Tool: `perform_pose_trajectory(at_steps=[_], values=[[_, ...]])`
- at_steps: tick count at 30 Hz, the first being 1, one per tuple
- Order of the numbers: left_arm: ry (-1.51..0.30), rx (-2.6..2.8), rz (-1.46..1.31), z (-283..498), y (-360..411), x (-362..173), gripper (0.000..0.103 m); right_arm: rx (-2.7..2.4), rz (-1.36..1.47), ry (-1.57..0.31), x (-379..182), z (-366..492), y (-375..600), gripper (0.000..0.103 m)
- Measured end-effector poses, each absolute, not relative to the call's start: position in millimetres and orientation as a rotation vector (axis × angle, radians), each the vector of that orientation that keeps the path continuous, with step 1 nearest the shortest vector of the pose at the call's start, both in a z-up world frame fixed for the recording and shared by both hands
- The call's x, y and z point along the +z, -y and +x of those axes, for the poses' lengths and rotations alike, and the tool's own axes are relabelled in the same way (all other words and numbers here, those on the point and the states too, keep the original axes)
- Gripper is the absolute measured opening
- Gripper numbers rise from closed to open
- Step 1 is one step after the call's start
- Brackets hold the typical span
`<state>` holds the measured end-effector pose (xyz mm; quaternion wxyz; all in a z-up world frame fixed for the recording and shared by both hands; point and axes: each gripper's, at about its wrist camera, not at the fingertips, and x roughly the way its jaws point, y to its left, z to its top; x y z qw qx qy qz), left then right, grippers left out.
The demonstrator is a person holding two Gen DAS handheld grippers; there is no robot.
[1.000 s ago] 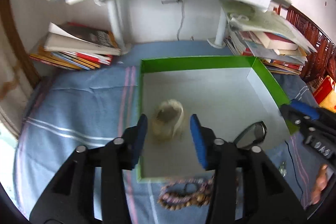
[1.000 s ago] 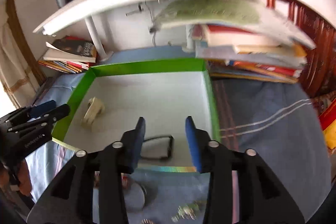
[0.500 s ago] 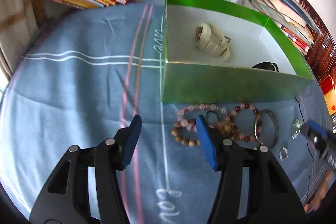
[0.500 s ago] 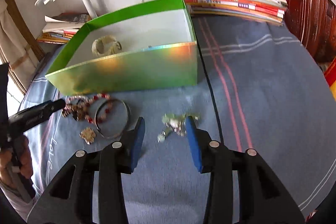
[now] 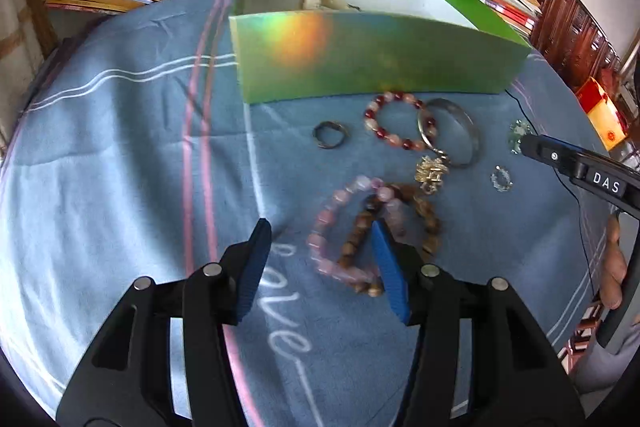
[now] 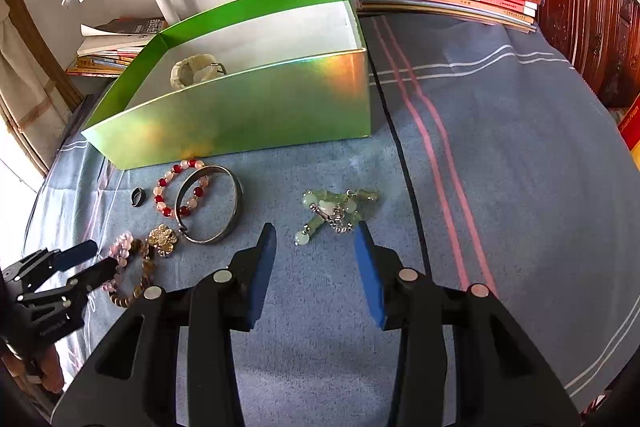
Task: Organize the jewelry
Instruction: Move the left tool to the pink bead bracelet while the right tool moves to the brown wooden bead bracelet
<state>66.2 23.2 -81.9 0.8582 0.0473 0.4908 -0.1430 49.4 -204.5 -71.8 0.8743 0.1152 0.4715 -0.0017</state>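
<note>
On blue cloth (image 6: 500, 167), glossy green box (image 6: 256, 107), round beaded bracelets (image 5: 352, 227)

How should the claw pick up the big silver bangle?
Probably from straight above, one finger inside the hoop and one outside, pinching the thin rim. The silver bangle lies flat, and its side nearest the right claw is bare; the far side overlaps the red bead bracelet.

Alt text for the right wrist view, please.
The open right gripper points down at a green bead piece on a blue cloth. Bracelets, a silver bangle and a green box lie to the left.
</note>
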Motion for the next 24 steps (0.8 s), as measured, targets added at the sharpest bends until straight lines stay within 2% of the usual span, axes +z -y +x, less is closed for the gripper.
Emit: perform_pose_trajectory(at_steps=[9, 18, 24], values=[[-1.022, -0.223, 0.132, 65.8, -27.8, -87.6, 0.053, 0.131, 0.195, -0.989, -65.5, 37.8, 165.9, 0.040], [-1.005, -0.211, 0.128, 55.1, -31.6, -88.2, 0.065, 0.313, 0.134, -1.049, -73.8, 54.3, 94.8, 0.040], [-0.984, -0.208, 0.130, 51.5, -35.4, -90.0, 0.069, 0.222, 0.053, -1.055, -78.0, 52.0, 97.7, 0.039]])
